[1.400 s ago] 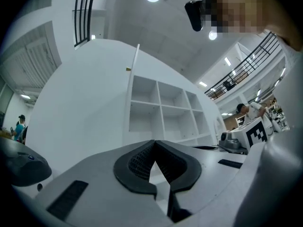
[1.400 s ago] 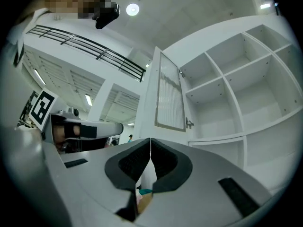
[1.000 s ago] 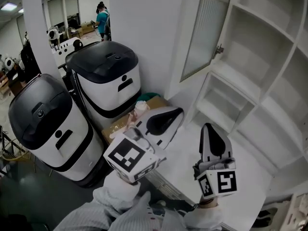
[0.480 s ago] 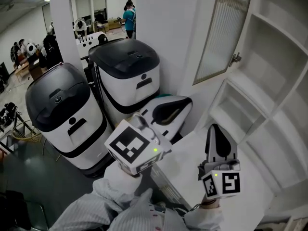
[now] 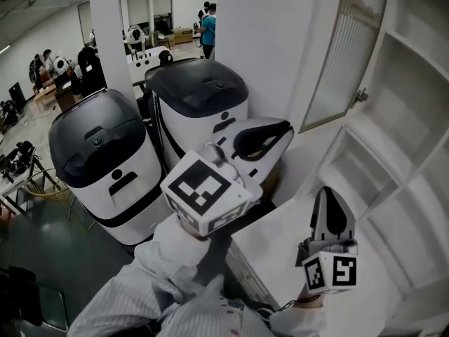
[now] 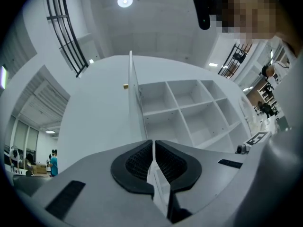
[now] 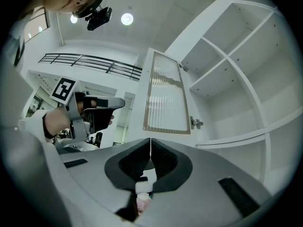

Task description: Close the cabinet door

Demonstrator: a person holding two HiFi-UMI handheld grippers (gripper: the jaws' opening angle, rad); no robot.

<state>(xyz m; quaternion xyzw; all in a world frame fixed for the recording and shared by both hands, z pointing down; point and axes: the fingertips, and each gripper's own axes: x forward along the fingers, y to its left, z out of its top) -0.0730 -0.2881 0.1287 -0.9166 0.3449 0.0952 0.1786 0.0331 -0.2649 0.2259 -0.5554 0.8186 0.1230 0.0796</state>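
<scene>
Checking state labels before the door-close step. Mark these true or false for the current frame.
1. The cabinet door stands open. True.
2. The left claw is clamped on the door's edge. False: it is shut on nothing, and in the left gripper view the door edge shows beyond its tips.
3. The right claw is shut and holds nothing. True.
4. The shelves behind the door hold boxes. False: every compartment in view is bare.
5. The door has a ribbed translucent panel. True.
</scene>
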